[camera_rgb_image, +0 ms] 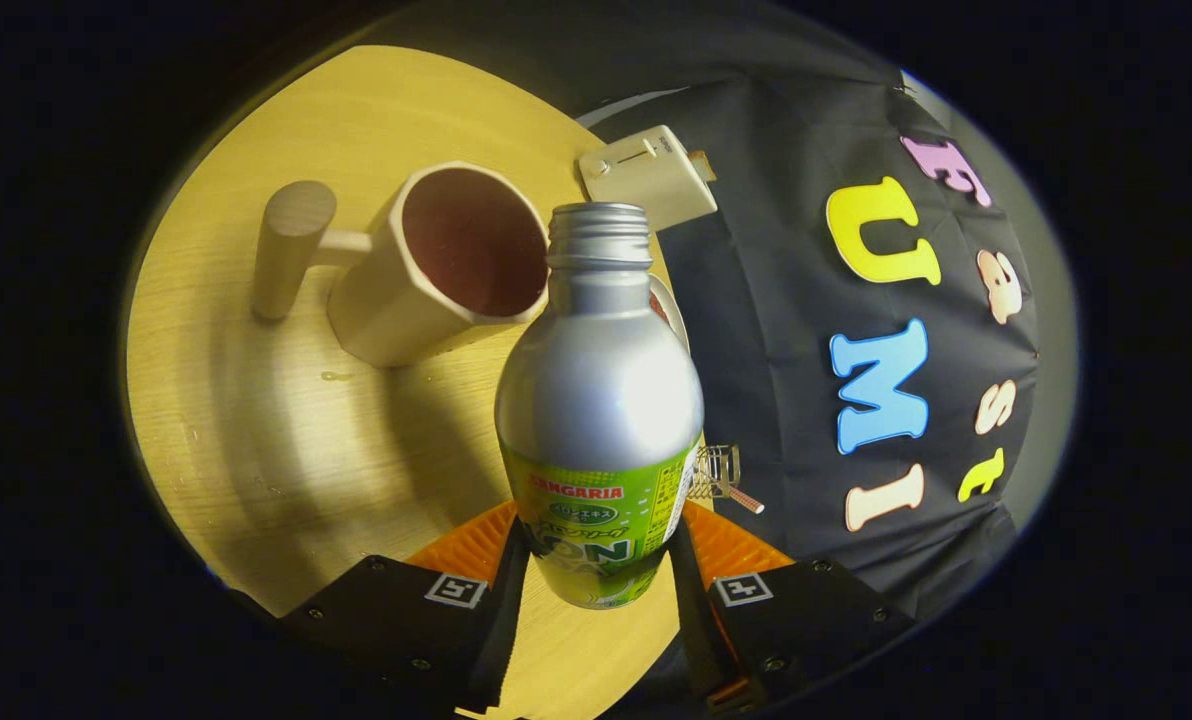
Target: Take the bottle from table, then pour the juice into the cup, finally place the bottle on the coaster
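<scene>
My gripper [596, 560] is shut on a silver bottle [601, 400] with a green label, both fingers pressing its lower body. The bottle has no cap and its threaded neck points toward the cup [446, 265], a cream mug with a thick round handle and a dark inside. The mouth of the bottle sits just beside the cup's rim, over its near edge. The whole view is rolled, so the wooden table [276, 440] appears tilted. A sliver of a round white thing [668, 305] peeks out behind the bottle's shoulder; I cannot tell if it is the coaster.
A white toaster [648, 175] stands at the table's far edge beyond the cup. A small wire rack [721, 472] sits by the table's edge near the bottle. A small wet spot [336, 376] lies on the table near the cup. The black cloth wall hangs behind the table.
</scene>
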A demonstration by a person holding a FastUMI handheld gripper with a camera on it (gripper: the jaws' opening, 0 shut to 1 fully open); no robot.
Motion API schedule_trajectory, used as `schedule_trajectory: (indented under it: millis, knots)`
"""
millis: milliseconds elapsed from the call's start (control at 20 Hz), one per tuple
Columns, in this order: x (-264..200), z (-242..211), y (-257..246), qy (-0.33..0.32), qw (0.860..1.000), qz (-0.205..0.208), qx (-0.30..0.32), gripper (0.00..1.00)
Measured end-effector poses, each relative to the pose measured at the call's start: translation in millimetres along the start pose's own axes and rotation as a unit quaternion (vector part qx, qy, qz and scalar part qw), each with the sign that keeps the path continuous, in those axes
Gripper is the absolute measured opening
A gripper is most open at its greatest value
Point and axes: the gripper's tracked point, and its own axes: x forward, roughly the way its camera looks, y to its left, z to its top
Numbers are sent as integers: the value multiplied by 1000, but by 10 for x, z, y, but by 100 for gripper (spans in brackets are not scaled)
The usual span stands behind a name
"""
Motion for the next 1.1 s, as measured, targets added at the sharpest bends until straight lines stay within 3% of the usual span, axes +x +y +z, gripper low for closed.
schedule_trajectory:
  millis: [1100]
  knots:
    - [-35, -95, -148, 80, 988, 0, -135, 68]
